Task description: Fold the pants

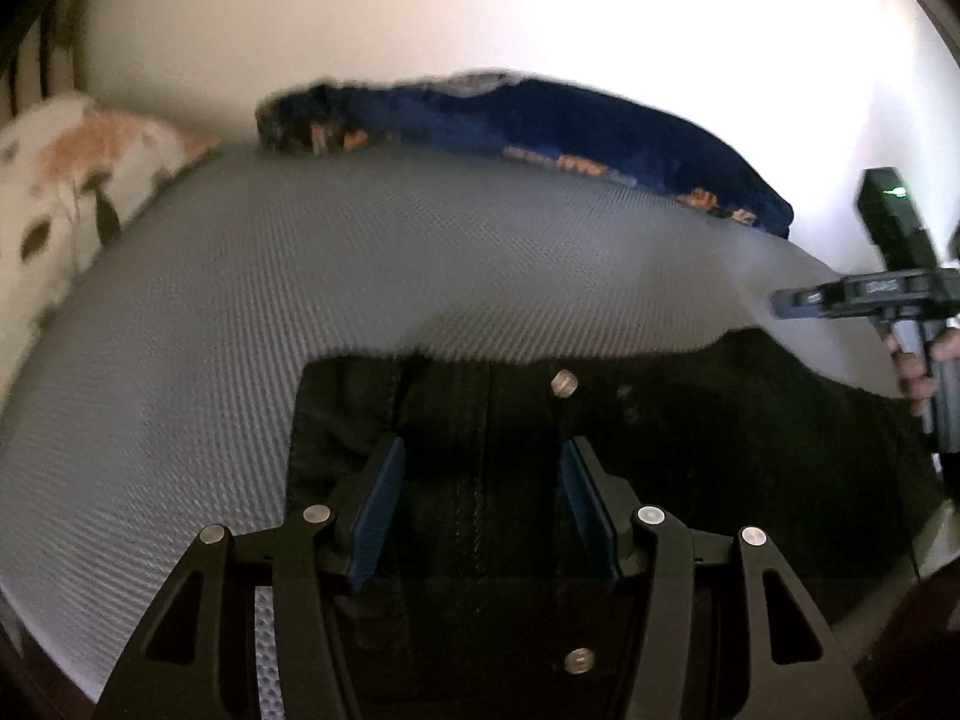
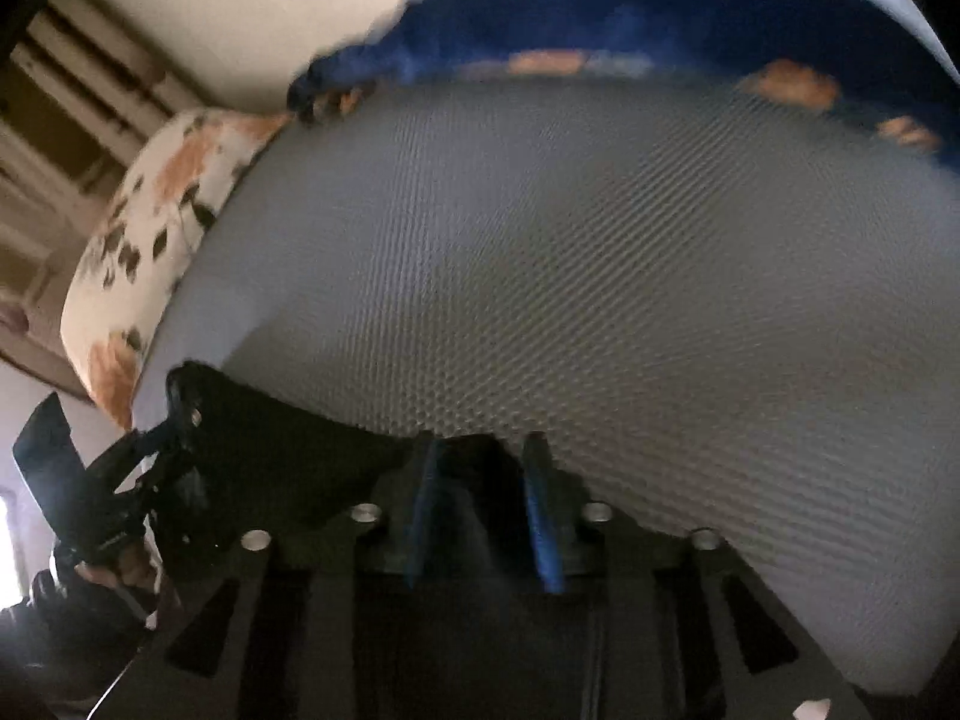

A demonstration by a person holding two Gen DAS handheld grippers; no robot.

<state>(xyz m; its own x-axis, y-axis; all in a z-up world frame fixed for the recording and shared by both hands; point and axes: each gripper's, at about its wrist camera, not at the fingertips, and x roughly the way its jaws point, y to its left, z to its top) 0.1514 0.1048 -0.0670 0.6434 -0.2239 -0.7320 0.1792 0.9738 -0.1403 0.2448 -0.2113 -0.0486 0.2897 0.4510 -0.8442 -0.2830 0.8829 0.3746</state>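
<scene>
The left gripper [image 1: 480, 456] hovered at lower centre, jaws apart over black pants [image 1: 660, 438] on a grey mattress [image 1: 240, 300]. A pillow [image 1: 78, 180] lay upper left, a blue blanket [image 1: 570, 120] along the top.

No text, label, brand or number is showing legibly in either view; the small plate on the right claw's [image 1: 864, 291] body is appearing too blurred to read.
</scene>
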